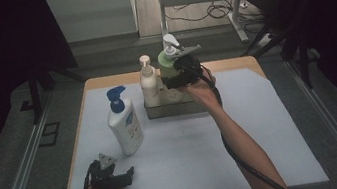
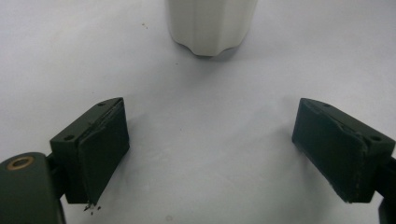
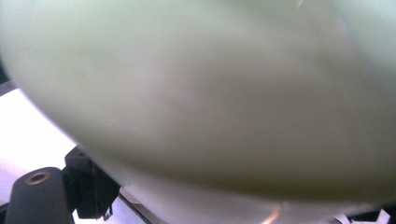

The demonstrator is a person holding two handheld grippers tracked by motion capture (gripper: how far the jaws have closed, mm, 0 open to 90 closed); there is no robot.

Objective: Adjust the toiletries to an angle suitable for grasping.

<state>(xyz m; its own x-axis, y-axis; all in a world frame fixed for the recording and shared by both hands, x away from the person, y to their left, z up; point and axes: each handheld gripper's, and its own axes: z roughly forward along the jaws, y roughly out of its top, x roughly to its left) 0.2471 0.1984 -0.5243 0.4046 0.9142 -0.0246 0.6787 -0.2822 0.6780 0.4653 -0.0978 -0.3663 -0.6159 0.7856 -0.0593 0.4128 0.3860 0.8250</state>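
Pale green plastic crowded the right gripper view, where the green pump bottle (image 3: 224, 102) sat pressed close against the lens, one black jaw showing at the lower left beside its curved wall. From the high view the right gripper (image 1: 174, 76) had that bottle clasped around its body, jaws spread wide to take its girth, and held it at the clear bin (image 1: 158, 110) near the far edge of the table (image 1: 242, 129); whether the bottle's base stood in the bin or hung just above it could not be told. A cream pump bottle (image 1: 149, 83) stood upright in the bin, just beside the green one. Nearer the person, a white bottle with a blue pump (image 1: 124, 124) stood upright on the table, well apart from the bin. The left gripper (image 1: 112, 176) rested low near the table's near left edge, its jaws spread wide with nothing between them; in the left gripper view the white bottle's base (image 2: 211, 25) stood ahead of the open fingers (image 2: 100, 149), untouched.
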